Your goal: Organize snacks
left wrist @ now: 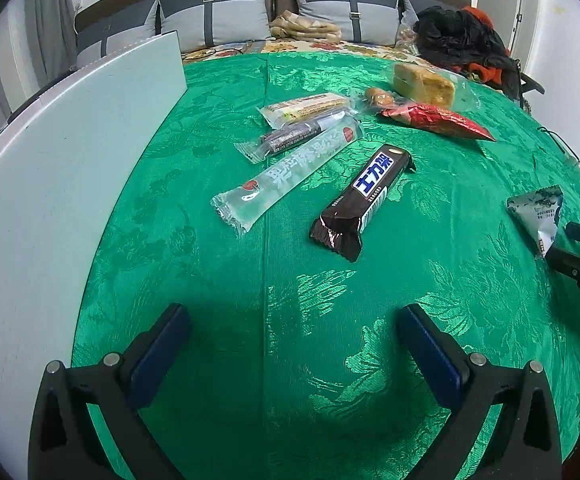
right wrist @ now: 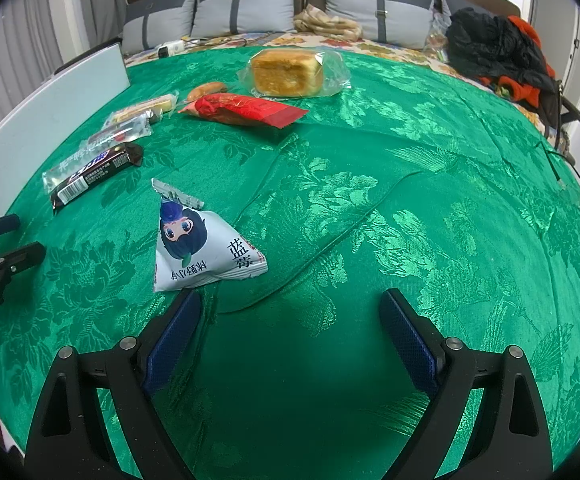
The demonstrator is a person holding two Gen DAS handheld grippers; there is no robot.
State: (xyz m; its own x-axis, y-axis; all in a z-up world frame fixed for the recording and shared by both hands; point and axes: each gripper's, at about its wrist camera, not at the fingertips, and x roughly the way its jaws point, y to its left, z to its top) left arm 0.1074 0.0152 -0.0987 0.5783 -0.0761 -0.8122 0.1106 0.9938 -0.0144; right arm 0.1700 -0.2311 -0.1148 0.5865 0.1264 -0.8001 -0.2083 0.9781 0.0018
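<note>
My left gripper (left wrist: 293, 320) is open and empty above the green cloth, short of a brown chocolate bar (left wrist: 363, 196). Beyond lie a clear long packet (left wrist: 290, 172), a dark small bar (left wrist: 290, 138), a yellow wafer packet (left wrist: 309, 108), a red packet (left wrist: 437, 120) and a wrapped cake (left wrist: 423, 84). My right gripper (right wrist: 290, 304) is open and empty; its left finger (right wrist: 174, 340) is just in front of a triangular blueberry packet (right wrist: 202, 248). That packet also shows in the left wrist view (left wrist: 539, 216), beside my right gripper (left wrist: 569, 244).
A white board (left wrist: 62, 168) covers the left side of the table. Cushions (left wrist: 218, 16) and a pile of dark and orange clothes (left wrist: 465, 40) lie behind. A thin cable (right wrist: 565, 172) lies at the cloth's right edge. The left gripper (right wrist: 14, 236) shows at the far left.
</note>
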